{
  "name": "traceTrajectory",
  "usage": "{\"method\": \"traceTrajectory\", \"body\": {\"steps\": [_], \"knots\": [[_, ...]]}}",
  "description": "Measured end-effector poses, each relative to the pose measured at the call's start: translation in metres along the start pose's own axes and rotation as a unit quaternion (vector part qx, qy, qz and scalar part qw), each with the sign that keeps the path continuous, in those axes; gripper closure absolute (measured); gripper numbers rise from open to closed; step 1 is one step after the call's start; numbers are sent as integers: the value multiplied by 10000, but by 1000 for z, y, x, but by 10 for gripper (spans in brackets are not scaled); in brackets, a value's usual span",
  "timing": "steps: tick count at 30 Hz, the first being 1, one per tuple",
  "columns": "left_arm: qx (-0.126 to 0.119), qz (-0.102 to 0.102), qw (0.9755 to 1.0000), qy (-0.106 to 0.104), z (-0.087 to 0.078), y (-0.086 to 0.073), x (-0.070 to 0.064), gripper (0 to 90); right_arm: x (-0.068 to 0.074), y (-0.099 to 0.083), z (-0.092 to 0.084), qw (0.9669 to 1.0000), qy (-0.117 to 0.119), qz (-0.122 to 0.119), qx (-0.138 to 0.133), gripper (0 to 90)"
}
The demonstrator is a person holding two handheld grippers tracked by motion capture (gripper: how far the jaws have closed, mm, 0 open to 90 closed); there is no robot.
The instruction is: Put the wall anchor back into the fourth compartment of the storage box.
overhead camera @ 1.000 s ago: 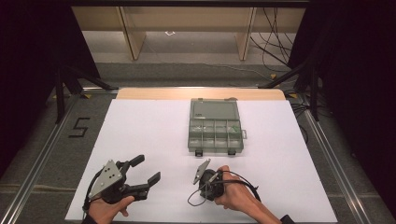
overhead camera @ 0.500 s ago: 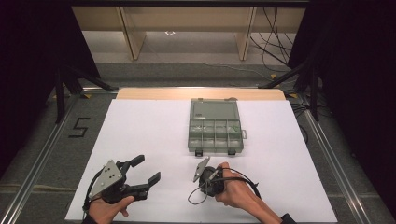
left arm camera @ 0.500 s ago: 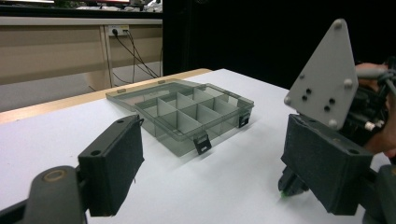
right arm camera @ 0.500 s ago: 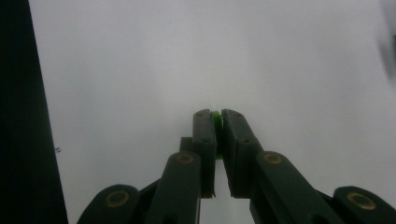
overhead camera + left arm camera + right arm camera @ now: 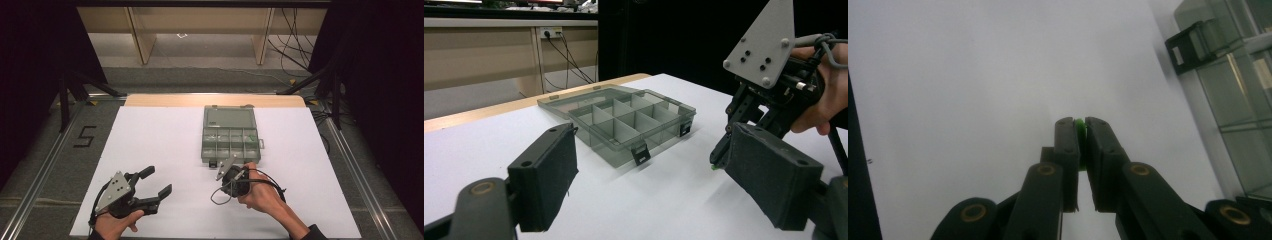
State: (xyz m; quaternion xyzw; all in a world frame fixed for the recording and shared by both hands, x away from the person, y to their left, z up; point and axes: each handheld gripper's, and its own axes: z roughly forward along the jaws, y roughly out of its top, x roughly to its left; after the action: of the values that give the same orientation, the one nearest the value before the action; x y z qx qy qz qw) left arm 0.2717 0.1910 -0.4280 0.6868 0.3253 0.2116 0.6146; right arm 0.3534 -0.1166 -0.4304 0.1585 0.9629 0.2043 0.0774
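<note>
A clear grey compartment box (image 5: 230, 135) lies open on the white table (image 5: 150, 135), its lid folded back and a black latch on its near wall. My right gripper (image 5: 221, 172) hovers just off the box's near edge, tips pointing down. In the right gripper view its jaws (image 5: 1082, 125) are shut on a small green piece (image 5: 1080, 123) pinched at the tips, above bare table beside the box (image 5: 1243, 100). My left gripper (image 5: 159, 181) rests near the table's front left, open with nothing between its pads (image 5: 549, 175). The left gripper view faces the box (image 5: 624, 120) and the right gripper (image 5: 719, 160).
The table's wooden far edge (image 5: 215, 100) lies behind the box. A metal rail (image 5: 350, 165) runs along the right side and another along the left, with a "5" mark (image 5: 85, 136) on the floor. A cable (image 5: 220, 197) loops from the right gripper.
My right gripper has lifted a little and moved toward the box's near edge. The left gripper has stayed where it was.
</note>
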Motion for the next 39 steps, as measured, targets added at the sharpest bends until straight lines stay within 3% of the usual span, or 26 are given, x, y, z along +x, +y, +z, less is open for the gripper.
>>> {"method": "traceTrajectory", "body": {"steps": [14, 23, 39], "knots": [[4, 3, 10000, 5, 0, 0, 0, 195, -20, -8, -13, 9995, -228, 170, -156, 842], [15, 7, 10000, 5, 0, 0, 0, 195, -38, -18, -27, 9978, -443, 398, -288, 842], [7, 11, 10000, -1, 0, 0, -1, 195, -59, -31, -40, 9941, -712, 701, -418, 842]]}}
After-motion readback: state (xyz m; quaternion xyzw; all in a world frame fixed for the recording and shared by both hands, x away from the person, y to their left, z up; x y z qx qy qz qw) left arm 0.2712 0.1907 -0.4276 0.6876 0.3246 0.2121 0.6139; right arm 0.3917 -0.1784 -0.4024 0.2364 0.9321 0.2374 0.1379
